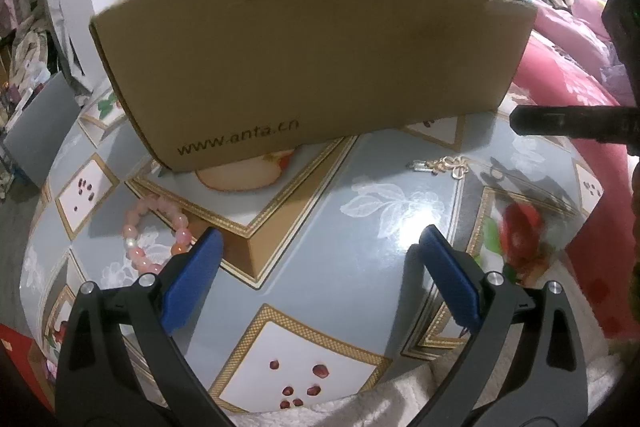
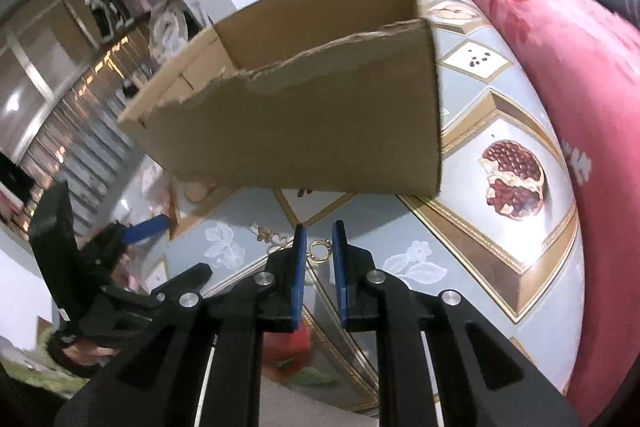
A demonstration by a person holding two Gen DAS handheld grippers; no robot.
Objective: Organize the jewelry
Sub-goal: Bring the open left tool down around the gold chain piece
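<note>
Since the right tongs (image 2: 319, 247) are pinched nearly together on a small gold ring (image 2: 319, 250) just in front of the box (image 2: 304, 123), I'd keep the squeeze steady, lift straight over the torn front wall and only let go once it's inside the box. The left tongs (image 1: 320, 259) hang spread wide with nothing between them, also in front of the box. Count-wise I see one ring, one pink bead bracelet (image 1: 154, 231) by the box's left front corner, one gold chain piece (image 1: 444, 165) off its right front, one box, two tongs.
</note>
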